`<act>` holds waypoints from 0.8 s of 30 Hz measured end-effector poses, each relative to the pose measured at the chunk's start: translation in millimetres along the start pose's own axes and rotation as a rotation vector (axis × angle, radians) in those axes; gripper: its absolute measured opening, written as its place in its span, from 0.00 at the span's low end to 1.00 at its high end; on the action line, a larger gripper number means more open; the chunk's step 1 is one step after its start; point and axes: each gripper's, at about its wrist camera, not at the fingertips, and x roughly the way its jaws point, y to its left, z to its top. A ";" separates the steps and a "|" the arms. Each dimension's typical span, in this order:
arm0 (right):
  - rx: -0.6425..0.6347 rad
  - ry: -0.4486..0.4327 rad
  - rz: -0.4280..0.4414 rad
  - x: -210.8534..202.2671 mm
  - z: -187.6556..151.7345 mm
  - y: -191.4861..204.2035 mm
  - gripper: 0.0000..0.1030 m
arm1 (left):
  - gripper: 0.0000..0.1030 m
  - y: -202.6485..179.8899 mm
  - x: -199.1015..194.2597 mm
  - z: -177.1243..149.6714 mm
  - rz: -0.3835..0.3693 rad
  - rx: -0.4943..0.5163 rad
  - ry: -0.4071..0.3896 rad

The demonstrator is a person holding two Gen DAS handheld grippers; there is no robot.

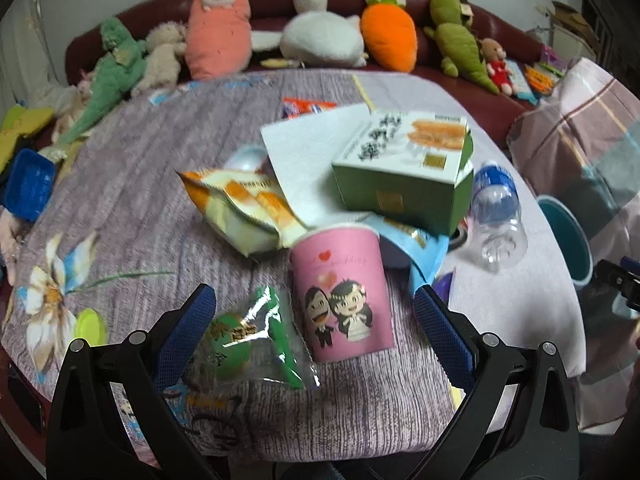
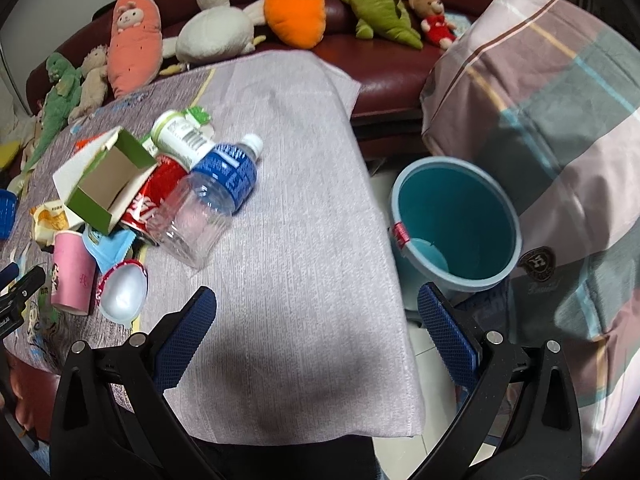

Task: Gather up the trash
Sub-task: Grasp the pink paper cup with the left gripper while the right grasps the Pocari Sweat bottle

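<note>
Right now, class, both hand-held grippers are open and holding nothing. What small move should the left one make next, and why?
Probably ease the left hand-held gripper forward and close on the pink paper cup. Its fingers are spread wide, the upright cup stands between them and is the nearest trash besides the green wrapper. The teal bin waits open on the floor beside the table.

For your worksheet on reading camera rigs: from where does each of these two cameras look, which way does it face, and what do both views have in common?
Left wrist: sits on the left gripper, facing across the trash pile toward the sofa; its open blue-padded fingers frame the pink cup and a green wrapper.
Right wrist: sits on the right gripper, further right, facing the bare cloth and the teal bin on the floor; open fingers show.
Shared: pink cup, water bottle, green box, bin, plush toys.
</note>
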 end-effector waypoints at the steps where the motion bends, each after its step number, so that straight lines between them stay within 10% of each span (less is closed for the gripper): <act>1: -0.002 0.010 0.004 3.7 0.1 0.8 0.94 | 0.96 -1.3 4.3 0.8 -0.014 0.005 0.022; 8: -0.020 0.030 0.014 13.0 3.7 5.3 0.94 | 0.68 -6.5 38.4 6.9 -0.036 0.024 0.130; 14: -0.019 0.059 0.021 24.6 10.4 11.1 0.94 | 0.69 -3.8 65.9 4.0 -0.085 0.005 0.195; 24: -0.046 0.056 0.058 33.4 44.5 34.7 0.94 | 0.63 16.5 19.3 9.5 -0.177 -0.052 0.052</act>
